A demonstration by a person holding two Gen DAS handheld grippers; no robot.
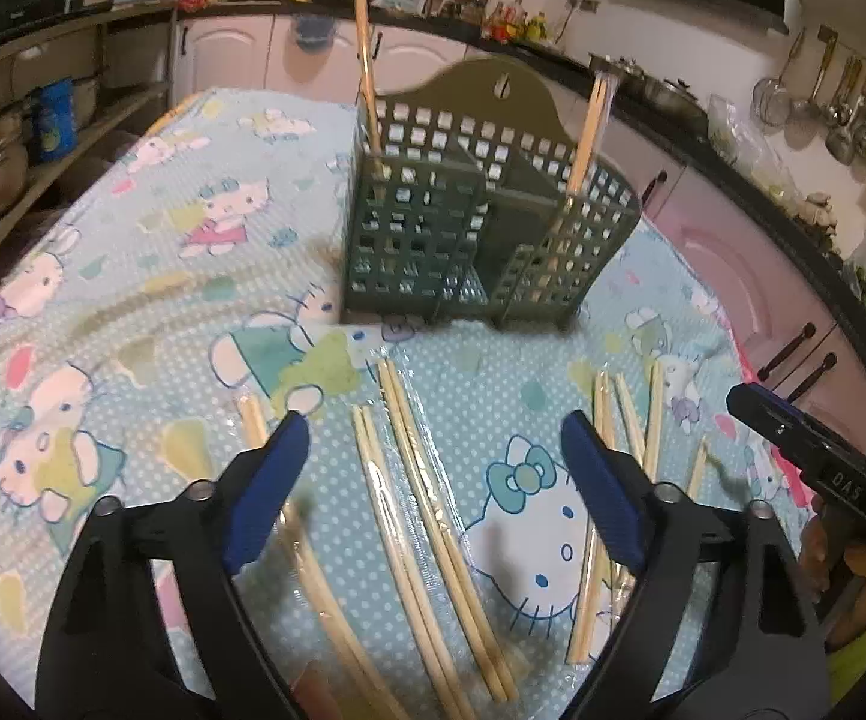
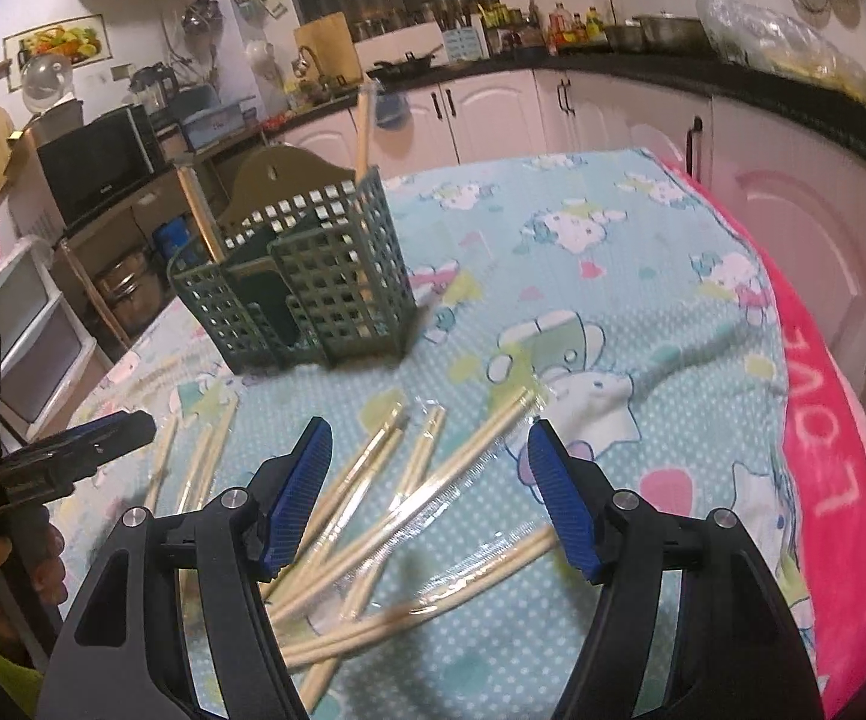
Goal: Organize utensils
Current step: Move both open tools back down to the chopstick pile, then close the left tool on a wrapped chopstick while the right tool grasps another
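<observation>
Several pairs of wooden chopsticks in clear plastic sleeves [image 1: 415,516] lie scattered on the patterned cloth in front of a green lattice utensil holder [image 1: 481,228]. Two wrapped pairs stand upright in that holder [image 1: 367,78]. My left gripper [image 1: 433,450] hovers open just above the lying chopsticks, with two pairs showing between its blue pads and nothing pinched. In the right wrist view my right gripper [image 2: 430,480] is also open over a crossed pile of chopsticks [image 2: 409,498], the holder [image 2: 307,276] standing beyond at the left. Neither gripper holds anything.
The table carries a light blue cartoon-print cloth [image 1: 151,228] with a pink blanket edge [image 2: 835,468] on the right side. Kitchen cabinets [image 2: 493,108], a counter with bottles and shelves with pots surround it. The right gripper's tip [image 1: 805,444] shows at the left view's right edge.
</observation>
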